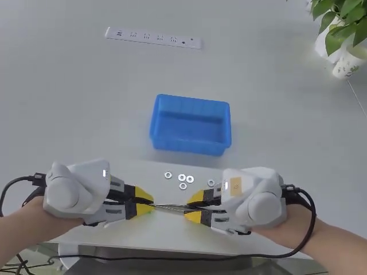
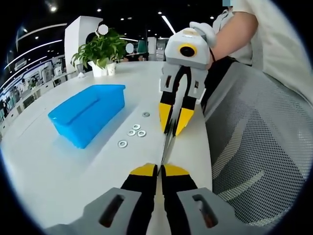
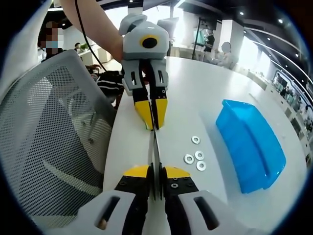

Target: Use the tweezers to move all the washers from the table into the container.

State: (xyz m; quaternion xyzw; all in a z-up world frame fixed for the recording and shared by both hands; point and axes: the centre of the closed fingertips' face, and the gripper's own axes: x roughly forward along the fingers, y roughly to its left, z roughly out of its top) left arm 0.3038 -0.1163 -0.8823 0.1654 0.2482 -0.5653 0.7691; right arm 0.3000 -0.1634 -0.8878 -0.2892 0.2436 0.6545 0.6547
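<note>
Near the front edge of the counter (image 1: 69,114), the left gripper (image 1: 143,203) and right gripper (image 1: 192,207) each close their jaws on the tweezers (image 1: 169,207). Five washers (image 1: 182,178) lie loose beside the blue container (image 1: 191,125).
</note>
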